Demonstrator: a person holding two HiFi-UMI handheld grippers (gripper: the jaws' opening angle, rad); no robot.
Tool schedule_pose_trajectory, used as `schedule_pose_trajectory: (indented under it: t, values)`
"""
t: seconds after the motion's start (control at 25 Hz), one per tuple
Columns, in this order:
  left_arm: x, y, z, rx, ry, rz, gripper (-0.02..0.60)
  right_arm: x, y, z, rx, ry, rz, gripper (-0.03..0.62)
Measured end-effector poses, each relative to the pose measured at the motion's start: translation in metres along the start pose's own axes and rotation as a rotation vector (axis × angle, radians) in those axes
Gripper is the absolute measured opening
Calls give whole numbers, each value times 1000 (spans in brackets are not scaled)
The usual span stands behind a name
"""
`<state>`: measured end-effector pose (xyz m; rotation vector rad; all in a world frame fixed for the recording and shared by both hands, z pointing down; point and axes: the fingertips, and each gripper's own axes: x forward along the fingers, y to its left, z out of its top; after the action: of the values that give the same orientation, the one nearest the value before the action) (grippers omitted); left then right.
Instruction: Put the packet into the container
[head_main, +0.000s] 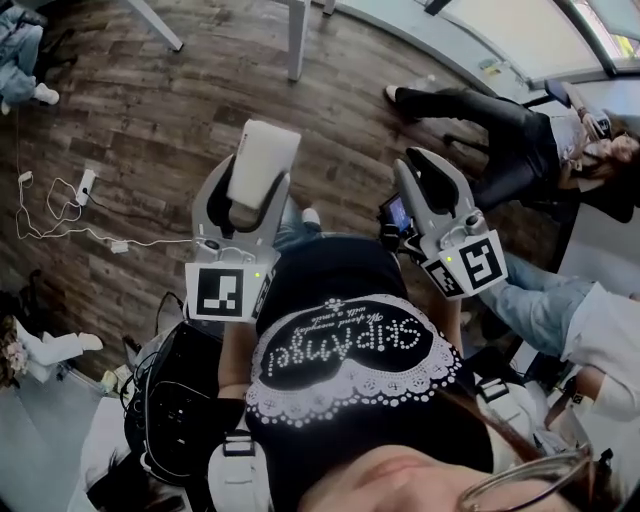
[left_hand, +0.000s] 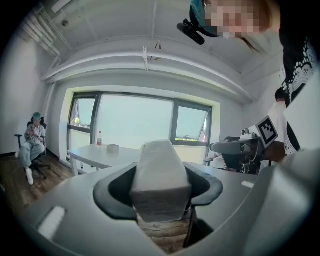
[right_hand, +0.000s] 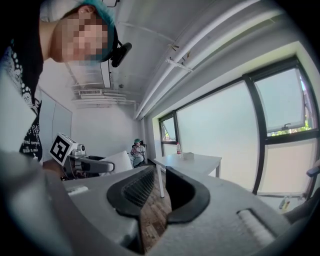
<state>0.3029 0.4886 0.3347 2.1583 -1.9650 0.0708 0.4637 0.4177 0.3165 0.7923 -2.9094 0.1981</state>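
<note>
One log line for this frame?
left claw: shut on white packet | right claw: open, empty | container: not in view

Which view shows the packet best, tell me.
Left gripper view: the packet fills the centre, clamped in the left gripper. Head view shows its white face, smaller; right gripper view only a distant sliver.

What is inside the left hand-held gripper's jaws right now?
A white packet, clamped in the jaws of the left hand-held gripper and sticking out past them. The sides that the jaws press on are covered, so they cannot be seen.
</note>
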Motion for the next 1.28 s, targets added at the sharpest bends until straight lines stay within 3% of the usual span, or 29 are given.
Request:
schedule_pose_trajectory:
  t: [0.32,0.6,0.84,1.28]
  values:
    - [21,74,11,-4,12,-16,273,78,17,28,-2,-13,20,71]
    - [39,134,33,-24,-39,22,273,136,22,46,-31,6,47,71]
    - [34,166,28,-57,-51,85,273,171,34,43,-43,36,110,71]
    - [38,191,32,-81,-58,89,272,206,53,43,-50,56,143,71]
